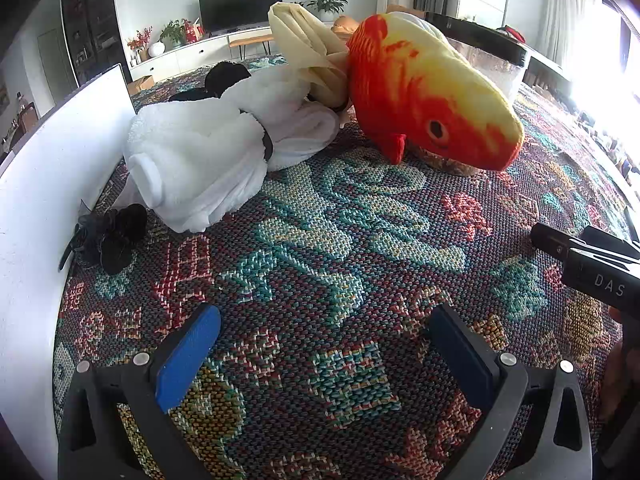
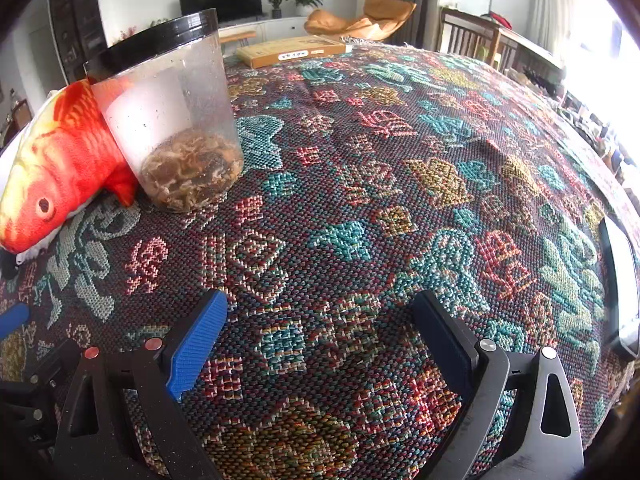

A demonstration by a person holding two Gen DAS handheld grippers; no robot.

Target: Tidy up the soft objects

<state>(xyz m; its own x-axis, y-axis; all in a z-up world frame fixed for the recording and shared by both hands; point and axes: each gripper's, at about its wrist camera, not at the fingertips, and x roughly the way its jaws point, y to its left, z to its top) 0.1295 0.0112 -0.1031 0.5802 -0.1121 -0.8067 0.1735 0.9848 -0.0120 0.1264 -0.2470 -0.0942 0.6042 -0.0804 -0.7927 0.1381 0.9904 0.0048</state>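
Left tongs (image 1: 326, 354) spread wide, holding nothing, hovering over the woven patterned tabletop (image 1: 340, 240). Right tongs (image 2: 320, 344) equally wide apart, empty, above bare cloth. Ahead of the left tongs: orange-and-yellow plush fish (image 1: 424, 92) leaning against a clear jar (image 2: 172, 116), white fluffy garment (image 1: 208, 156) just beside it, near a white board (image 1: 52, 184).

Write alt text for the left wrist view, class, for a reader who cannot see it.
Open left tongs hover empty over a patterned woven cloth. Beyond lie an orange-and-yellow plush fish, a white fluffy bundle beside a white board, and a small black fabric item.
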